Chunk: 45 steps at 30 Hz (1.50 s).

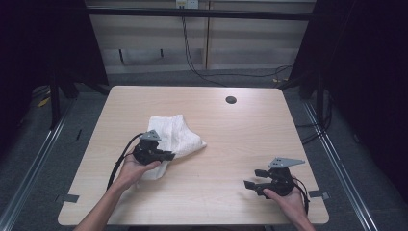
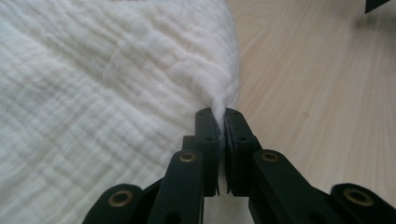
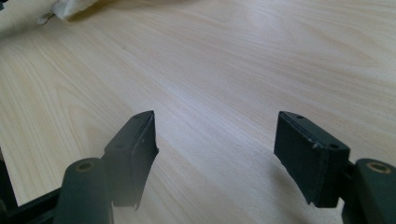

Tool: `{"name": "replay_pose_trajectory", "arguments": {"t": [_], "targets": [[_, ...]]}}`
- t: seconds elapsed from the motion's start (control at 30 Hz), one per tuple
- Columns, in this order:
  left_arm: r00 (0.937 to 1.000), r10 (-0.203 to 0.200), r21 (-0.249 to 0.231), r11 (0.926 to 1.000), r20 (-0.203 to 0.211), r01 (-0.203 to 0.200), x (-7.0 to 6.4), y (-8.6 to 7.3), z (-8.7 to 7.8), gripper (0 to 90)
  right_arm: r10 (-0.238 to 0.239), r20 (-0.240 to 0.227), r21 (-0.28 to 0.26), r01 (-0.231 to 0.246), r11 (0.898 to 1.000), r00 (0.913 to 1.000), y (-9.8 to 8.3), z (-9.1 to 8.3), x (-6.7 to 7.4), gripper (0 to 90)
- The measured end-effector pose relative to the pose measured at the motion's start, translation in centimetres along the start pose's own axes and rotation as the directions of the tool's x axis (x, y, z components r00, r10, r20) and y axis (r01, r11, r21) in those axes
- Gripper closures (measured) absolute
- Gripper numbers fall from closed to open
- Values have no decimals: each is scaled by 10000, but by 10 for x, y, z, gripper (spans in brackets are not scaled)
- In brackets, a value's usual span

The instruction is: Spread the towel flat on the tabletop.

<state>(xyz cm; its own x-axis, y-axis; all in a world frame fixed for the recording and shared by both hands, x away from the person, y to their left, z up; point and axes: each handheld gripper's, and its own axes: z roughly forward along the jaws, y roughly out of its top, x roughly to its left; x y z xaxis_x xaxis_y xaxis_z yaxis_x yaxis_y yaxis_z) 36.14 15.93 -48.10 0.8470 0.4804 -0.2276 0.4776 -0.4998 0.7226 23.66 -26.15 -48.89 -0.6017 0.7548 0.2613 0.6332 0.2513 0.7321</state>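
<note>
The left gripper (image 1: 166, 156) had its fingers pinching a fold at the edge of the white cloth (image 1: 175, 134), left of the table's middle. The right gripper (image 1: 254, 179) waited near the front right corner, fingers spread over bare table (image 1: 240, 134). Probably a fold beginning; next, lift and carry that edge.

Bare wooden table (image 1: 231, 144) everywhere except left of centre, blocked by crumpled white cloth (image 1: 175, 134); small grommet hole (image 1: 231, 100) far side.

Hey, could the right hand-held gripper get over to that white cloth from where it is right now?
Probably yes. The right hand-held gripper is open over bare table, with nothing lying between it and the white cloth. The left hand-held gripper already pinches the cloth's near edge, so the far corner is freest.
</note>
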Motion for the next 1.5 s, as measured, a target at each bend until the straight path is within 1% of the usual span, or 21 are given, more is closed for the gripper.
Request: {"name": "replay_pose_trajectory", "arguments": {"t": [0.17, 0.3, 0.5, 0.57, 0.77, 0.87, 0.9, 0.97, 1.03, 1.07, 1.1, 1.13, 1.17, 1.2, 1.23, 1.27, 1.33, 1.37, 1.43, 1.47, 1.5], "targets": [[9993, 195, 264, 9994, 312, -203, -13, 2, 10, 859, -122, 16, 117, 122, 9999, 9999, 0, 1, 1, 288], [9970, 509, 481, 9974, 583, -537, -24, 3, 16, 859, -171, 52, 159, 170, 9997, 9998, 0, 1, 2, 288], [9909, 749, 767, 9935, 1115, -837, -42, 0, 25, 860, -228, 107, 145, 227, 9996, 9997, 0, 0, 3, 298], [9859, 912, 942, 9900, 1406, -1050, -48, -1, 27, 860, -264, 135, 134, 262, 9996, 9996, 0, 0, 3, 302], [9731, 1313, 1038, 9828, 1892, -1528, -76, -6, 28, 860, -384, 153, 109, 383, 9992, 9991, 1, -1, 6, 333], [9630, 1571, 992, 9783, 2190, -1821, -90, -7, 31, 859, -470, 103, 84, 469, 9989, 9988, 3, 0, 7, 343], [9596, 1763, 1207, 9711, 2191, -2060, -92, -6, 31, 860, -531, 82, 82, 531, 9986, 9986, 3, 1, 8, 352], [9511, 1989, 1269, 9641, 2361, -2331, -101, -5, 37, 860, -638, 67, 86, 637, 9979, 9979, 4, 1, 10, 364], [9458, 1963, 1199, 9651, 2585, -2330, -107, -5, 41, 860, -744, 30, 61, 744, 9972, 9972, 6, 2, 12, 377], [9405, 2085, 1280, 9599, 2682, -2493, -110, -4, 42, 859, -744, 9, 43, 744, 9972, 9972, 7, 2, 13, 378], [9409, 2028, 1158, 9636, 2712, -2410, -112, -6, 45, 860, -767, -9, -33, 767, 9970, 9971, 9, 2, 14, 384], [9408, 2120, 1404, 9567, 2643, -2550, -114, -5, 45, 859, -827, -37, -75, 826, 9966, 9966, 11, 2, 15, 385], [9380, 2142, 1417, 9553, 2726, -2594, -115, -6, 47, 859, -889, -22, -124, 889, 9960, 9960, 14, 2, 16, 385], [9391, 2064, 1332, 9591, 2749, -2498, -116, -7, 49, 860, -964, 16, -122, 965, 9953, 9953, 16, 3, 18, 385], [9396, 2154, 1605, 9512, 2660, -2635, -115, -7, 49, 859, -1064, -13, -118, 1064, 9943, 9943, 19, 4, 19, 385], [9388, 2016, 1391, 9589, 2793, -2472, -116, -8, 51, 859, -1137, -16, -103, 1137, 9935, 9935, 22, 6, 21, 388], [9373, 2103, 1573, 9526, 2779, -2604, -116, -8, 50, 859, -1402, -54, 15, 1402, 9901, 9901, 28, 10, 25, 390], [9349, 2100, 1438, 9552, 2863, -2586, -117, -9, 51, 859, -1584, -111, 70, 1585, 9873, 9873, 33, 15, 28, 390], [9350, 2023, 1372, 9585, 2913, -2501, -118, -11, 51, 858, -1642, -259, 46, 1644, 9864, 9861, 43, 24, 29, 390], [9339, 2035, 1394, 9575, 2938, -2525, -119, -11, 50, 858, -1829, -345, 106, 1833, 9830, 9825, 58, 39, 30, 389], [9310, 2138, 1479, 9526, 2959, -2658, -118, -11, 49, 858, -1829, -345, 106, 1833, 9830, 9825, 58, 39, 30, 389]]}}
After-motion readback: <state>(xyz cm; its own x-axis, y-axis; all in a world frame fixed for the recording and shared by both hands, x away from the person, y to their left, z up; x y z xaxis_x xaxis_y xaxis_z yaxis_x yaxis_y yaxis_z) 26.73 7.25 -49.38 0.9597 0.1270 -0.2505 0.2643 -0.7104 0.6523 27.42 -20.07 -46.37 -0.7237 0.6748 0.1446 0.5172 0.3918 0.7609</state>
